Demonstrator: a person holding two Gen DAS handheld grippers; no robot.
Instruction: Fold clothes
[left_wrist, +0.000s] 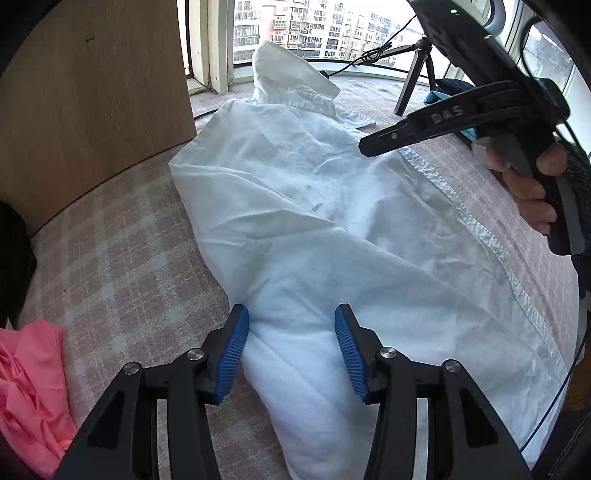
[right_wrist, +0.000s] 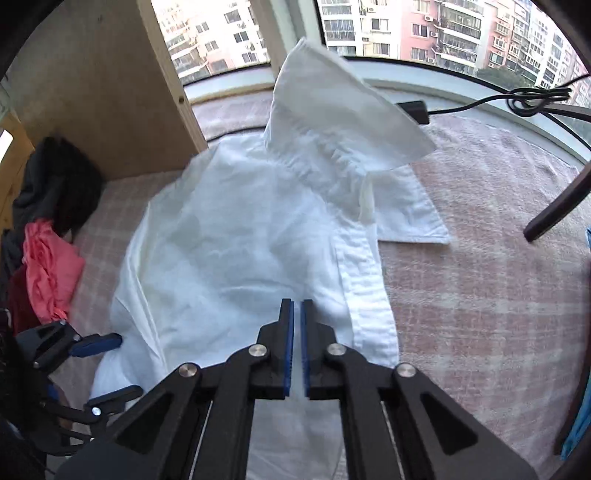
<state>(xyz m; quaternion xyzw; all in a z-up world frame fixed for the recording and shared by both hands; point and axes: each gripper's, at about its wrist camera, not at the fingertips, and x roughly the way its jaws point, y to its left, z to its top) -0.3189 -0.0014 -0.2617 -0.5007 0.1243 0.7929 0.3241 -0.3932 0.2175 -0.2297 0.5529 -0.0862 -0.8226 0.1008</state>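
A white button-up shirt (left_wrist: 314, 206) (right_wrist: 240, 229) lies crumpled on a pink checked blanket (left_wrist: 122, 240) (right_wrist: 480, 277). One part of it stands up at the far end. My left gripper (left_wrist: 292, 317) is open, its blue pads either side of a thick fold at the shirt's near end. The right wrist view shows it at the lower left (right_wrist: 109, 369), straddling the shirt's edge. My right gripper (right_wrist: 297, 306) is shut, with only a thin slit between the pads. It hovers over the shirt beside the button placket (right_wrist: 364, 288). A hand holds it above the shirt (left_wrist: 369, 144).
A pink garment (left_wrist: 29, 387) (right_wrist: 51, 266) and dark clothes (right_wrist: 59, 181) lie at the left. A wooden panel (left_wrist: 92, 92) stands behind them. A tripod (left_wrist: 413, 74), a black cable (right_wrist: 535, 98) and some blue cloth (left_wrist: 443, 96) are at the far right by the window.
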